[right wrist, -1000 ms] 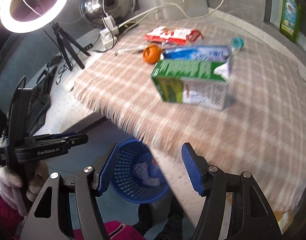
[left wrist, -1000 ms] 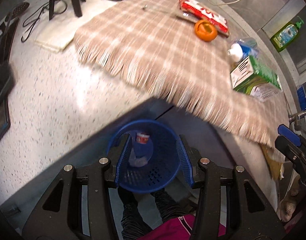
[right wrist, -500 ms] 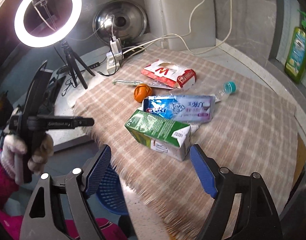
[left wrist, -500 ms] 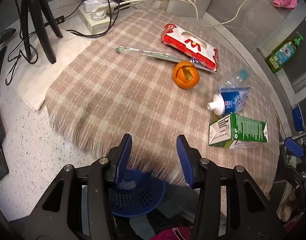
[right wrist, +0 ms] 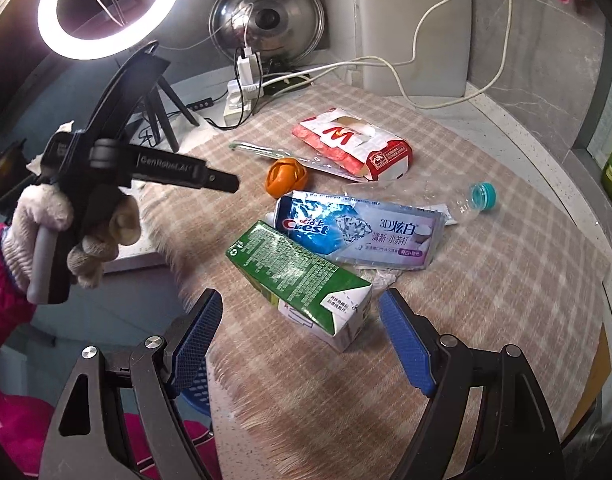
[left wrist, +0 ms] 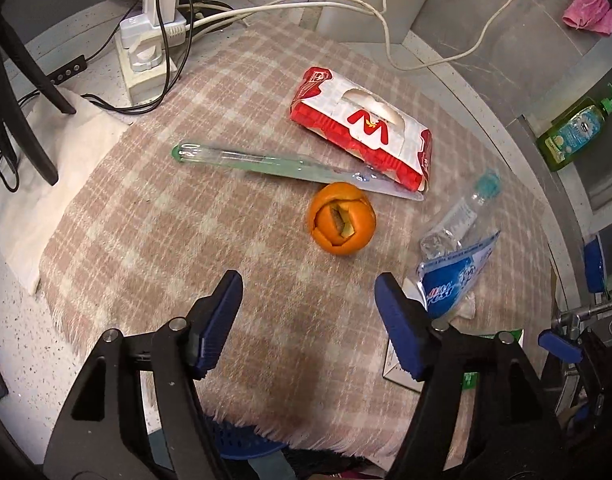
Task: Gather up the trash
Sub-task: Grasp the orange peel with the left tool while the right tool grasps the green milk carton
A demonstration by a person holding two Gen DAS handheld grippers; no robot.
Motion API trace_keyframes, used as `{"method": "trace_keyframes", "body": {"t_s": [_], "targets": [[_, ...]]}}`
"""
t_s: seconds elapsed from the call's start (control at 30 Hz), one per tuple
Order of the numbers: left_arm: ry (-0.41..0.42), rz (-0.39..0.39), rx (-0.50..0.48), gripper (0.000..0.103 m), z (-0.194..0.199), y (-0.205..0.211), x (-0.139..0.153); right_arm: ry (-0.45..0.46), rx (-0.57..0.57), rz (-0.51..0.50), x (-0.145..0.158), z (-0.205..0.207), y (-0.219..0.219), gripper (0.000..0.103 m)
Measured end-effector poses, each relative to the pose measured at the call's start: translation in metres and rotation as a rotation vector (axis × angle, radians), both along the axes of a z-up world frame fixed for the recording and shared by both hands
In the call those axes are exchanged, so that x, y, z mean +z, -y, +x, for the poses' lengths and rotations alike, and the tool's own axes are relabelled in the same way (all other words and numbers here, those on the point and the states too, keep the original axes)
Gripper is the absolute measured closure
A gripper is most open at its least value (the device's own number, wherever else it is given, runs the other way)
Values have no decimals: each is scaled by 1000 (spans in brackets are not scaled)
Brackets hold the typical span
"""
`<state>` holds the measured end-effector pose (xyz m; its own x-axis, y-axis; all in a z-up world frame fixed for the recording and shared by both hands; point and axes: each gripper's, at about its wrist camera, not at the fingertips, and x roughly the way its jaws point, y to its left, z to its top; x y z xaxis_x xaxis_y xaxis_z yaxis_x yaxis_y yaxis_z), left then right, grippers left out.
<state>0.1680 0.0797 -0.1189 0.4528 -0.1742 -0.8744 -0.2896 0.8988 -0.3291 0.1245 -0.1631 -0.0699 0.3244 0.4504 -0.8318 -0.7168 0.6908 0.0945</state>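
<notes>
I am between pickups: both my grippers are empty and reaching over the bench (left wrist: 22, 312) for the next piece of trash. My left gripper (left wrist: 308, 320) has its jaws spread, just opened wider, nothing between them; the orange peel (left wrist: 342, 224) lies just beyond it on the checked cloth (left wrist: 146, 220). My right gripper (right wrist: 300, 338) is also spread wide, and the green carton (right wrist: 302, 276) lies right ahead of its jaws, untouched. Behind the carton are the toothpaste tube (right wrist: 358, 232), the crushed bottle (right wrist: 472, 200) and the red packet (right wrist: 354, 144). The blue basket (left wrist: 242, 438) sits below the cloth's near edge. Next, I judge, I lower the right gripper around the carton and close.
</notes>
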Motion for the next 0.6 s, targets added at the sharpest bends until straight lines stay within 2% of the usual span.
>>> {"method": "trace_keyframes", "body": {"t_s": [0.3, 0.6], "targets": [[-47, 16, -3, 32, 39, 12, -13, -4, 80, -17, -6, 10, -8, 22], [-80, 47, 3, 32, 60, 19, -26, -5, 149, -46, -17, 20, -23, 22]]}}
